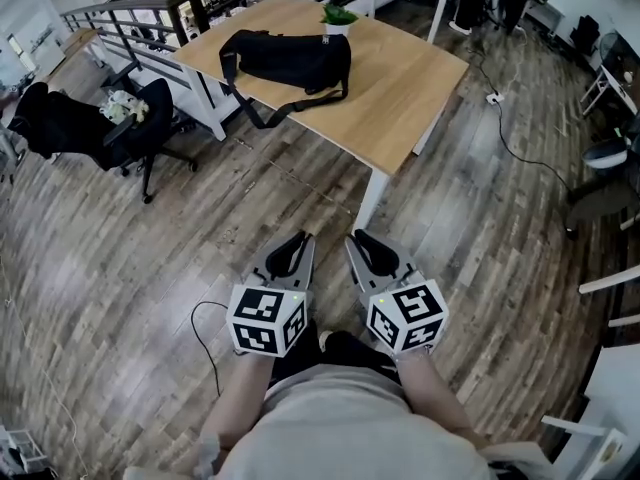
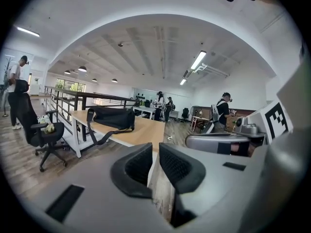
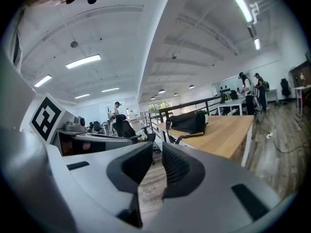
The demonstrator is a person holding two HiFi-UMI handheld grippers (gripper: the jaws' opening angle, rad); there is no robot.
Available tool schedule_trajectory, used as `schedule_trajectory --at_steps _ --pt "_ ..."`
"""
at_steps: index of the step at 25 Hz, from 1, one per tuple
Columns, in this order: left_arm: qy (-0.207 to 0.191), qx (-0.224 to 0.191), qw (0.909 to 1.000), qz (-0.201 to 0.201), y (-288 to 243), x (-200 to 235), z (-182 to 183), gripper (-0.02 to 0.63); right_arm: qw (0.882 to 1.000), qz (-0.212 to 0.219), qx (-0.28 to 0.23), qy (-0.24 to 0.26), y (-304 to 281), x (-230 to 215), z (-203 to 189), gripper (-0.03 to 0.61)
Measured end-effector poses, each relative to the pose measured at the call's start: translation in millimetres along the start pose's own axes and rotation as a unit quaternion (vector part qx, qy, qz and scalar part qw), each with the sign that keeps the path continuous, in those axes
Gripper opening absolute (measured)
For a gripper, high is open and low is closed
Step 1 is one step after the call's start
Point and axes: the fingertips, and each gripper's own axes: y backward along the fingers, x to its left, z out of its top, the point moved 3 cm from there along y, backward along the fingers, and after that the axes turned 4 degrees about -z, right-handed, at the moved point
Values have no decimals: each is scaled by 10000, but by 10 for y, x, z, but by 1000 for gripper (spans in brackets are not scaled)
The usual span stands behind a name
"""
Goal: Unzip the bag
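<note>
A black bag with a loose shoulder strap lies on the wooden table, far ahead of me. In the head view both grippers are held low over the floor, well short of the table. The left gripper has its jaws almost together, and nothing is in them. The right gripper shows a narrow gap between its jaws and is also empty. The bag appears beyond the left gripper in the left gripper view. The right gripper view has the bag past the right gripper.
A black office chair stands left of the table by a railing. A small potted plant sits behind the bag. A thin cable runs over the wood floor near my left. People stand in the distance.
</note>
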Motion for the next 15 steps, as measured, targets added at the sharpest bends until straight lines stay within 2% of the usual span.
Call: schedule_trajectory --at_steps 1,3,4,9,15 --pt "9 29 10000 -21 -52 37 0 33 10000 3 11 -6 -51 -17 5 60" --pt "30 99 9999 -94 -178 115 -9 107 10000 -19 41 -16 -154 -65 7 71" --pt "33 126 9998 -130 -246 162 -8 118 10000 -49 55 -19 -212 -97 8 72" --pt "-10 267 9990 -365 -625 489 112 118 9995 -287 69 -84 -645 -312 118 80" --pt "-97 322 9982 -502 -1053 1078 450 118 9988 -477 45 -94 -1330 -440 412 88"
